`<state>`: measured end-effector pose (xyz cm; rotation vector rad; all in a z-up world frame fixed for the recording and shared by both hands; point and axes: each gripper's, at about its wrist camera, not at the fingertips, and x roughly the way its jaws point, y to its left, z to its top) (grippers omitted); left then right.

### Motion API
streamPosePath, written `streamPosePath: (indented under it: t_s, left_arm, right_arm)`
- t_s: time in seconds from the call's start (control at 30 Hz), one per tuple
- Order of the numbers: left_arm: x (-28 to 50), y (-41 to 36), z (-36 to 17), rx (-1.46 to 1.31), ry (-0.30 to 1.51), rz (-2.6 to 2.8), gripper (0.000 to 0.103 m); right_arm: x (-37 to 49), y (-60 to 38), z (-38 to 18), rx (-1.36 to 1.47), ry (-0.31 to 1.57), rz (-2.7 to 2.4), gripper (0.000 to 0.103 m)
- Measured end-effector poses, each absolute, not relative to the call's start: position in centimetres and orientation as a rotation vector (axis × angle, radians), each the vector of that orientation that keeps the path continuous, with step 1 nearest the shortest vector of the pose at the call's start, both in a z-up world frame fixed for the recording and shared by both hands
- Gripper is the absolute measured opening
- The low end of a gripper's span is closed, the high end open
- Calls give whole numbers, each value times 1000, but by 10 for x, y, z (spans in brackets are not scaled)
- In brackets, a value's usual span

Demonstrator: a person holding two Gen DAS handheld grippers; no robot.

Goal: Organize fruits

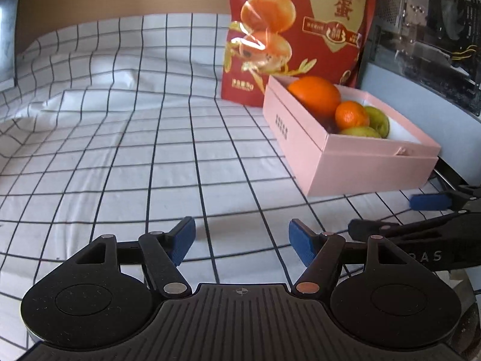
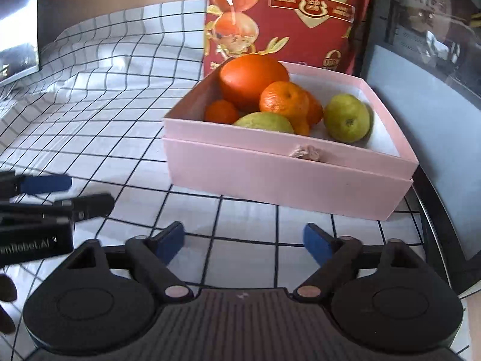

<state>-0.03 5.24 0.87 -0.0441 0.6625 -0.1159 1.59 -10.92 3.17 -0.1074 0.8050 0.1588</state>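
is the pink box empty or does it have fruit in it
Not empty. The pink box is open-topped and holds a large orange, mandarins and green pears.

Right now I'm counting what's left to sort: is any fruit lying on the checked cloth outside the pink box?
No, the oranges and pears all sit inside the pink box; the cloth carries none.

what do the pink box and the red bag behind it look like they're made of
The pink box looks like matte paperboard: flat stiff walls, crisp folded edges, no shine, with a white lining. The red bag behind it looks like glossy plastic or foil film, since its printed face carries bright glare streaks and slight creases; which film is unclear.
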Motion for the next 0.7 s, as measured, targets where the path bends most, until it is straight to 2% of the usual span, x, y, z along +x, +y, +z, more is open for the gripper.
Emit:
streamPosePath:
  t_s: [0.03,0.07,0.7]
  left_arm:
    - [0,50,8,-37,658,-106,74]
    - [0,49,8,-34,657,-100,75]
    - [2,47,8,-36,663,-82,75]
  right_arm:
    - [17,-111,30,-97,806,143,102]
    - [19,-115,28,-74,812,134,103]
    - [14,-125,21,-40,744,95,103]
